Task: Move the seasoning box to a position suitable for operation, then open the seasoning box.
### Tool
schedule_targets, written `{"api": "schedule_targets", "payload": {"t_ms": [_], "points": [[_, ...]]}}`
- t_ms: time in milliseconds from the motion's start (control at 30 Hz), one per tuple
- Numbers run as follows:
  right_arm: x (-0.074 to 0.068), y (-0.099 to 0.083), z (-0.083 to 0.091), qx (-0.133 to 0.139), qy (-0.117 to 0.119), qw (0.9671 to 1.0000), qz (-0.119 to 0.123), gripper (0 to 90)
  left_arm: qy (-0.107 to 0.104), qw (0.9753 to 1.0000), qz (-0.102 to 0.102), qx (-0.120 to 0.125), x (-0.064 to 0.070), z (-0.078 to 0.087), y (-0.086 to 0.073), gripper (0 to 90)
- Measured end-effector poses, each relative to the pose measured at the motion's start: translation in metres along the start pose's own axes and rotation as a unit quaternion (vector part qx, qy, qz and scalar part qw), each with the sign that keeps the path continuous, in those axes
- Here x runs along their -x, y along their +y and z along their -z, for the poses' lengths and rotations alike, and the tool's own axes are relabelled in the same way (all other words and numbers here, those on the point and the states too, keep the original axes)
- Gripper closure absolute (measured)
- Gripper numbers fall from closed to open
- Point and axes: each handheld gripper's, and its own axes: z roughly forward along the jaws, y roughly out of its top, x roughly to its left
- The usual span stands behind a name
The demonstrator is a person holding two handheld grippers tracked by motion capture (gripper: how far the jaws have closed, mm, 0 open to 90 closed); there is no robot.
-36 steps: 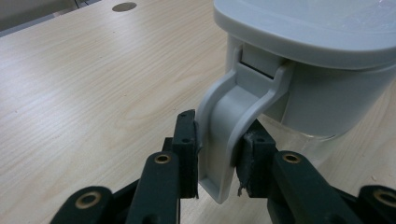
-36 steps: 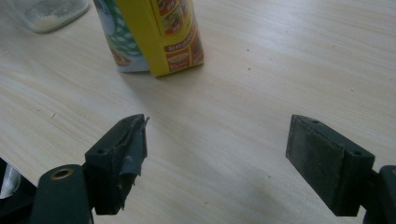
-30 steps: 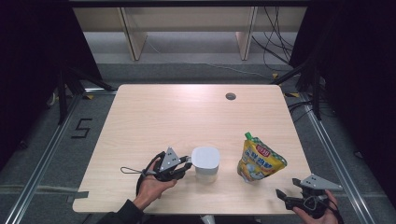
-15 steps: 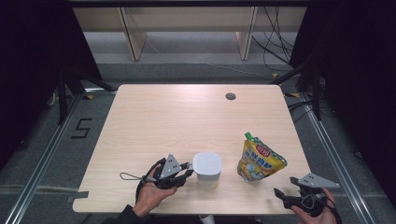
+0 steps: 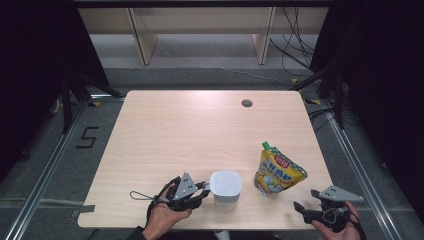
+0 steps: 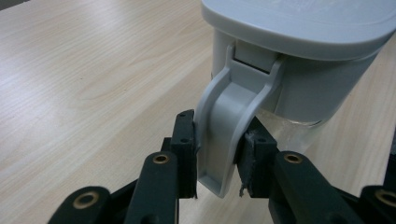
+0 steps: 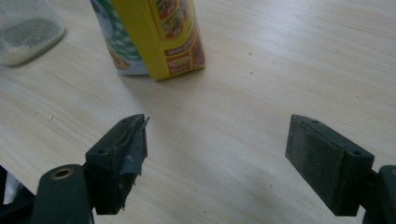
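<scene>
The left gripper (image 6: 217, 168) pinched the jar's handle (image 6: 229, 135). The right gripper (image 7: 217, 154) waited spread near the yellow pouch (image 5: 277, 170), probably to grab next.

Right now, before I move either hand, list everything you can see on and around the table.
Container: one, grey lid and latch over a clear body, near edge of the table, centre; its latch sits between the left tongs' jaws.
Pouch: one, yellow with a green cap, standing to the right of the container, apart from it.
Table: one, light wood, with a round hole near the far right.
Shelf unit: one, pale wood, on the floor beyond the table.
Cables: several, black, on the floor at far right.
Left tongs: black, shut on the latch, held in the left hand.
Right tongs: black, open, holding nothing, at the near right corner.
</scene>
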Motion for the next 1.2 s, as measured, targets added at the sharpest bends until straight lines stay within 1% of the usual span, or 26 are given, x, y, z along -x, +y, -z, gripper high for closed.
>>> {"api": "schedule_targets", "payload": {"t_ms": [67, 100, 133, 167, 200, 300, 333, 367, 400, 433, 533, 567, 600, 633, 667, 700, 767, 833, 867, 933, 967, 1000, 1033, 1133, 1167, 1200], "points": [[0.0, 0.0, 0.0, -0.001, -0.001, 1.0, -0.001, 21.7, -0.009, 0.9998, 0.018, -0.003, -0.001, -0.001, 0.0, 67.0], [0.0, 0.0, 0.0, -0.001, -0.001, 1.0, 0.0, 21.7, -0.006, 0.9997, 0.024, -0.008, 0.0, -0.001, 0.0, 56.3], [0.0, 0.0, 0.0, -0.001, 0.0, 1.0, 0.001, 21.7, -0.003, 0.9997, 0.022, -0.01, 0.0, -0.002, -0.001, 51.8], [0.001, 0.0, 0.0, -0.001, 0.0, 1.0, 0.002, 21.7, 0.002, 0.9998, 0.006, -0.016, 0.0, -0.001, -0.001, 48.4], [0.003, 0.0, 0.001, 0.001, -0.004, 0.9999, 0.016, 21.7, 0.002, 0.9998, 0.005, -0.018, 0.0, 0.0, -0.001, 47.7], [0.002, -0.001, 0.0, -0.003, -0.002, 0.9999, 0.015, 20.8, -0.002, 0.9997, 0.019, -0.016, 0.002, 0.001, 0.0, 37.9], [-0.002, -0.002, 0.0, -0.014, 0.013, 0.9998, -0.008, 21.0, -0.01, 0.9995, 0.01, -0.029, 0.001, 0.004, 0.003, 34.4], [-0.002, -0.002, 0.0, -0.014, 0.013, 0.9998, -0.008, 21.0, -0.01, 0.9995, 0.01, -0.029, 0.001, 0.004, 0.003, 34.3], [0.001, -0.002, 0.0, -0.01, 0.01, 0.9998, 0.012, 21.0, -0.011, 0.9997, 0.018, -0.013, 0.003, 0.005, 0.003, 34.3], [-0.001, -0.001, -0.002, -0.005, 0.028, 0.9996, 0.0, 20.4, -0.012, 0.9997, -0.001, -0.023, 0.002, 0.011, 0.007, 33.2], [-0.003, -0.001, 0.0, -0.004, 0.03, 0.9995, 0.004, 20.4, -0.019, 0.9997, 0.013, -0.012, 0.003, 0.013, 0.009, 31.4], [-0.008, -0.001, 0.001, -0.006, 0.028, 0.9995, -0.013, 20.4, -0.016, 0.9996, 0.006, -0.024, 0.001, 0.018, 0.011, 30.0], [-0.006, 0.0, 0.0, 0.0, 0.027, 0.9996, 0.01, 20.4, -0.019, 0.9996, 0.017, -0.012, 0.001, 0.021, 0.013, 29.0], [-0.008, 0.0, 0.001, -0.001, 0.025, 0.9996, 0.009, 20.4, -0.019, 0.9996, 0.01, -0.015, -0.001, 0.024, 0.016, 28.6], [-0.012, -0.001, 0.004, -0.005, 0.033, 0.9994, -0.008, 20.5, -0.023, 0.9995, 0.018, -0.009, -0.002, 0.027, 0.017, 28.5], [-0.011, -0.001, 0.004, 0.0, 0.037, 0.9993, 0.009, 20.8, -0.023, 0.9994, 0.024, -0.006, -0.002, 0.03, 0.019, 28.7], [-0.018, -0.002, 0.004, -0.004, 0.043, 0.999, 0.007, 26.6, -0.028, 0.9995, 0.014, 0.002, -0.005, 0.038, 0.024, 34.3], [-0.019, -0.001, 0.005, -0.005, 0.052, 0.9986, 0.009, 27.7, -0.032, 0.9992, 0.022, 0.005, -0.005, 0.04, 0.026, 37.2], [-0.021, -0.001, 0.005, -0.007, 0.052, 0.9982, 0.03, 28.8, -0.034, 0.9992, 0.014, 0.014, -0.006, 0.045, 0.029, 45.6], [-0.022, -0.001, 0.005, -0.007, 0.054, 0.998, 0.033, 30.2, -0.033, 0.9991, 0.019, 0.019, -0.005, 0.046, 0.03, 48.5], [-0.025, -0.002, 0.006, -0.009, 0.061, 0.9979, 0.019, 31.4, -0.034, 0.999, 0.017, 0.023, -0.004, 0.047, 0.032, 51.9], [-0.025, -0.001, 0.006, -0.009, 0.057, 0.9978, 0.035, 32.5, -0.034, 0.9988, 0.014, 0.032, -0.004, 0.048, 0.034, 55.2], [-0.026, -0.002, 0.006, -0.007, 0.071, 0.9967, 0.039, 34.1, -0.033, 0.9985, 0.016, 0.041, -0.002, 0.051, 0.037, 63.0], [-0.029, -0.003, 0.007, -0.01, 0.073, 0.9967, 0.035, 35.6, -0.036, 0.9978, 0.002, 0.055, -0.003, 0.051, 0.041, 71.5], [-0.029, -0.003, 0.008, -0.005, 0.07, 0.9967, 0.042, 36.2, -0.035, 0.9979, 0.01, 0.055, -0.001, 0.051, 0.043, 75.9], [-0.03, -0.003, 0.008, -0.009, 0.074, 0.9965, 0.037, 36.3, -0.039, 0.9975, 0.0, 0.059, -0.001, 0.049, 0.046, 79.2]]}}
